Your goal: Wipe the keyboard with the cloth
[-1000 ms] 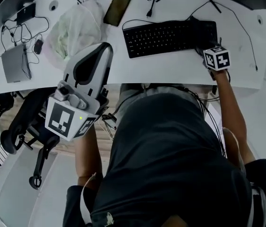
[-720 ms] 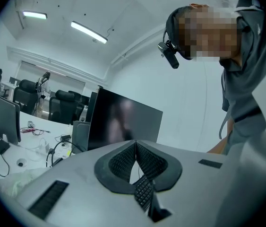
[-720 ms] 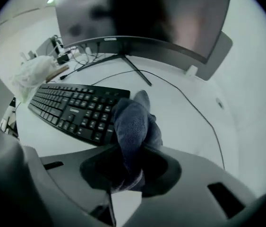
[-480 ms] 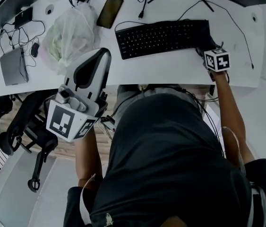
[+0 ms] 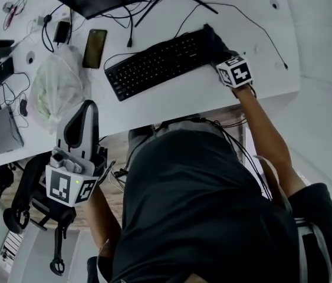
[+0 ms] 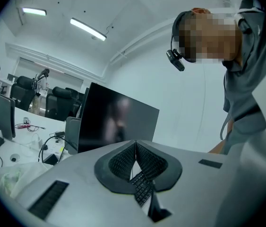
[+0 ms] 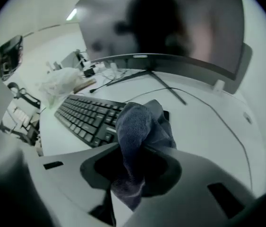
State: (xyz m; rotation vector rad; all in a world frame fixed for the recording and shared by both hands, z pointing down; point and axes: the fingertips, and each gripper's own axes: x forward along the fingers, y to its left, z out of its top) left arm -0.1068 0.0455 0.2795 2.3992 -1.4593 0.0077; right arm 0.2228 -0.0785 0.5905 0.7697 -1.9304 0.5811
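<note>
**Cloth at the keyboard's right end; the keys run off to your left**

Your right tool (image 7: pixel 133 167) is clamped on the cloth (image 7: pixel 140 122), and a dark bunch of it stands out beyond the jaws. The bunch sits over the right end of the keyboard (image 5: pixel 154 63). From these views I can't tell whether it presses on the keys or only hovers just above them.

The keyboard lies flat on the counter (image 5: pixel 171 96), its long axis roughly along the counter's near edge. Nearly all of its length stretches away to the left of the cloth. So the stroke most likely wanted is a sweep leftward along that axis, row by row, with the cloth kept low enough to drag across the key tops.

Your left tool (image 6: pixel 136 145) has its jaws together with nothing between them. It hangs off the counter by your left side, well apart from the keyboard. The right hand is far nearer and already carries the cloth, so the wipe is its job.
</note>
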